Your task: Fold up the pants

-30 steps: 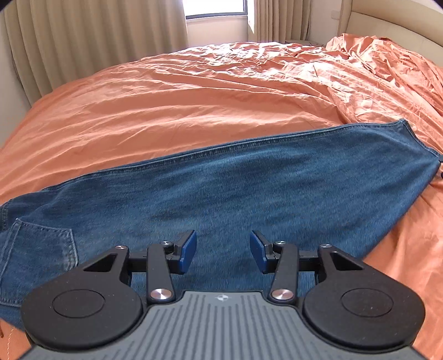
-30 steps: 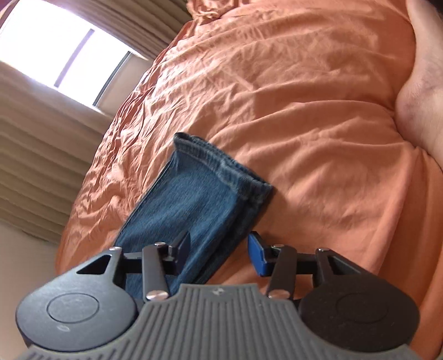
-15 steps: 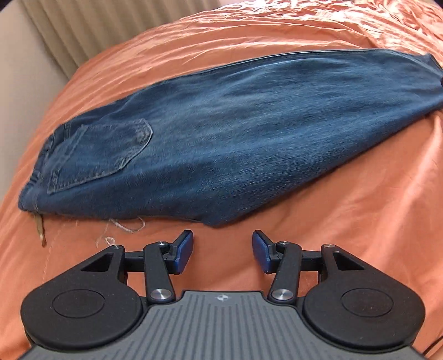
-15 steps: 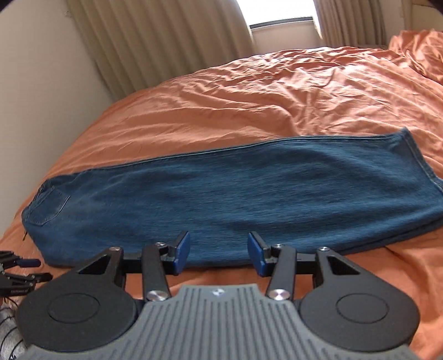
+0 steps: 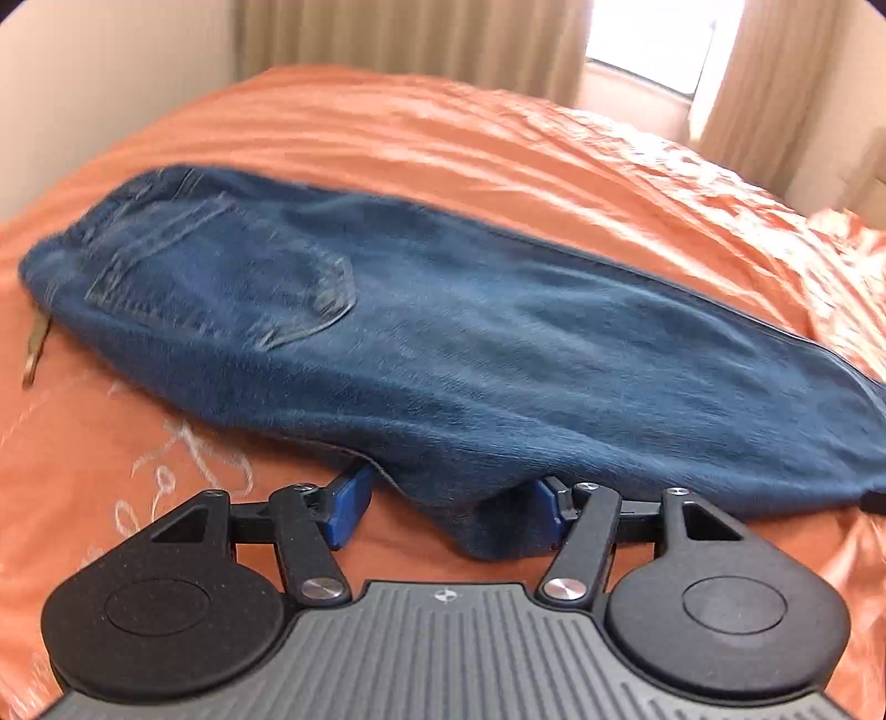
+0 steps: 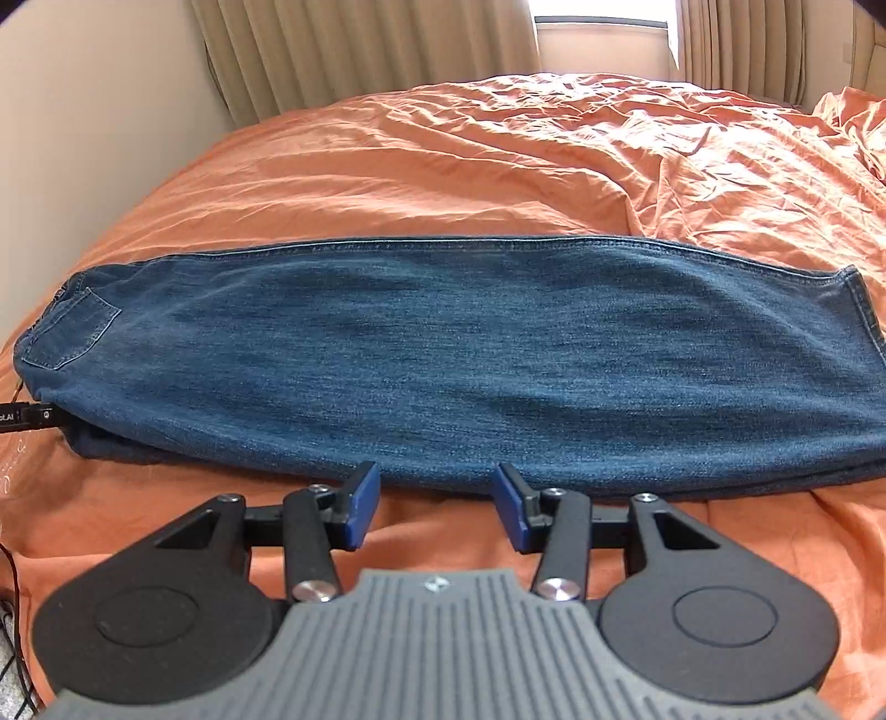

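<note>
Blue jeans (image 6: 443, 354) lie lengthwise on the orange bedspread (image 6: 443, 166). Left gripper (image 5: 446, 501) jaws are opening, denim edge between them, ungripped. Right gripper (image 6: 437, 507) is released, empty.

You face a bed (image 6: 443, 166) under a rumpled orange cover (image 6: 637, 160). Beige pleated curtains (image 6: 360, 50) hang behind it, framing a bright window (image 6: 603, 39). A plain cream wall (image 6: 99, 99) borders your left. Daylight glosses the cover's folds.
</note>
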`<state>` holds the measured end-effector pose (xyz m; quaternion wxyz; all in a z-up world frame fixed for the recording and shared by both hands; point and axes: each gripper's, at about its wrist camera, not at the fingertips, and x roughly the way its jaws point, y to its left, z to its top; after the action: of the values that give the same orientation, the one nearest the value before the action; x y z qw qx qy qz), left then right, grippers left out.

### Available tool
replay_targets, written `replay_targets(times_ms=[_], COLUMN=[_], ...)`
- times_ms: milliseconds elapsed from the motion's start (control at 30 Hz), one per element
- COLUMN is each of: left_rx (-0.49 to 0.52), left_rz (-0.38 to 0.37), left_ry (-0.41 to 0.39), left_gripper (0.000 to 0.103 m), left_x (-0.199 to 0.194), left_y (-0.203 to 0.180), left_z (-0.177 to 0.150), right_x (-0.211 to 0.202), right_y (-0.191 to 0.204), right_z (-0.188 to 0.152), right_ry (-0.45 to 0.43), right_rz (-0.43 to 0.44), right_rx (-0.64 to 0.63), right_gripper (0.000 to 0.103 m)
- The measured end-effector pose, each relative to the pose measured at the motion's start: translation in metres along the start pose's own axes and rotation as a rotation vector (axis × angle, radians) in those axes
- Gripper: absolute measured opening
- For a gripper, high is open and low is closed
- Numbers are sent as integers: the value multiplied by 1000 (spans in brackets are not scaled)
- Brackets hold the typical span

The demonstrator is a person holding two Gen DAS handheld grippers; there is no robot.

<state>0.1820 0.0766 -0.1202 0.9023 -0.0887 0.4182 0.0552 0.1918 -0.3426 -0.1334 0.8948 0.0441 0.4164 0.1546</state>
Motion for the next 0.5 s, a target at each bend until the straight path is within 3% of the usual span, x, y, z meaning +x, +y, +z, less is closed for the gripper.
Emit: replay_targets(times_ms=[67,133,200,233,267,333,500], left_rx=[-15,-31,-95,-144,-180,-215,-145], left_rz=[52,66,45,33,25,15,58], left_ry=[22,6,-3,2,3,12,185], left_gripper=[72,65,39,32,16,13,12], left_x=[11,15,11,5,-1,-12,-5], left_y=[-2,-4,-2,2,4,7,5], left_z=[-3,-6,-3,-1,3,11,17], right_x=[0,1,3,3,3,4,10], right_y=[-1,-4,-10,-13,-17,-25,-39], right_z=[0,2,3,3,3,3,-2], right_ry=[0,1,7,10,14,30,76], right_rz=[-1,-12,-31,-40,-52,-76,-132], right_rx=[-2,5,22,33,50,78,115], right_gripper=[43,43,43,43,43,43,43])
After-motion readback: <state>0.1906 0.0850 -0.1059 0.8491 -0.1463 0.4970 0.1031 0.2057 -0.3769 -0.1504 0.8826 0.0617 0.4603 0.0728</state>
